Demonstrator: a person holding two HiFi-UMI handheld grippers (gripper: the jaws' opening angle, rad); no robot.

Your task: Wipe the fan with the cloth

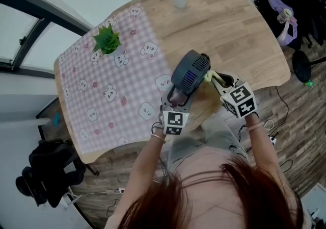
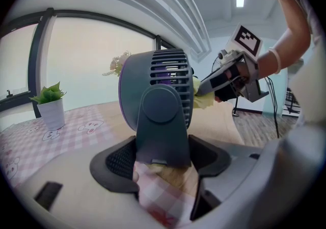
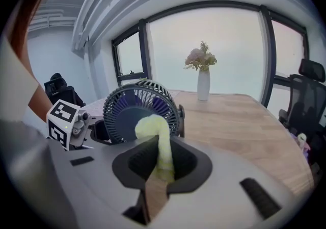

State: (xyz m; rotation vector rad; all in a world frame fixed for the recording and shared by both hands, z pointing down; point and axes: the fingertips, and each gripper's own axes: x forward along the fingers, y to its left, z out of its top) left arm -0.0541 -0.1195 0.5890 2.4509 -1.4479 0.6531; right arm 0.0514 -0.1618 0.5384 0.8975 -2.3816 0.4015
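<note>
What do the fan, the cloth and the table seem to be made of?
Fan: likely plastic, matte dark grey-blue; moulded grille ribs and a smooth stand.
Cloth: soft fuzzy fabric, pale yellow, perhaps microfibre; it bends limply.
Table: wood or wood laminate, light, satin; joined planks with grain.

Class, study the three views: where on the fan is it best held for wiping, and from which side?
Grip the stand of the fan from behind: it is a narrow, flat-sided upright that fits between jaws, and the round grille in front is left free for the cloth.
</note>
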